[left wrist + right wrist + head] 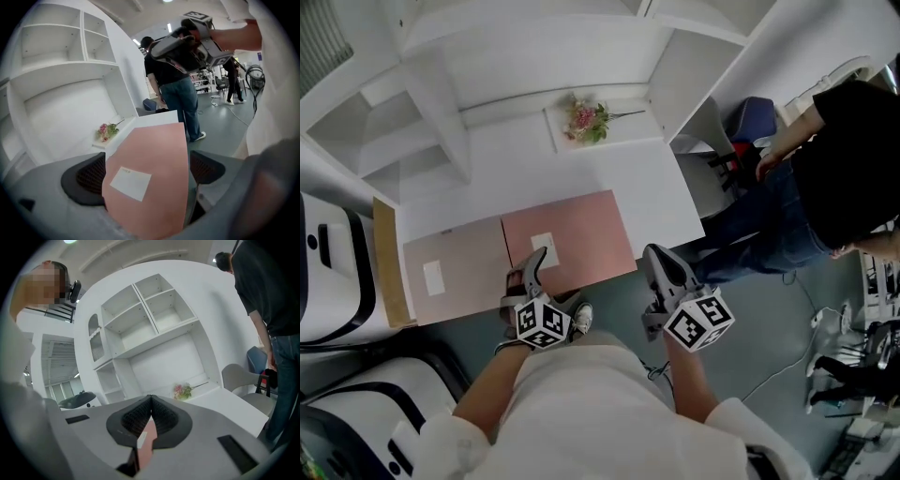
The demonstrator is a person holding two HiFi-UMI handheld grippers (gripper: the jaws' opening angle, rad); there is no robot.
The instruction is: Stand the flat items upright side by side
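left pink folder (455,272) and right pink folder (572,239), white-labelled, are lying flat, edges touching, on the desk (661,192) | right pink folder is showing between the spread jaws of my left gripper (537,255)

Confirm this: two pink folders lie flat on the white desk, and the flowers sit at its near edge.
Not right. The pink folders lie flat on the white desk, but the flowers sit at its far edge; the head view shows it.

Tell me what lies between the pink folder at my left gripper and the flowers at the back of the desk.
Nothing: only bare white desk separates the pink folder from the flowers. The head view shows it best.
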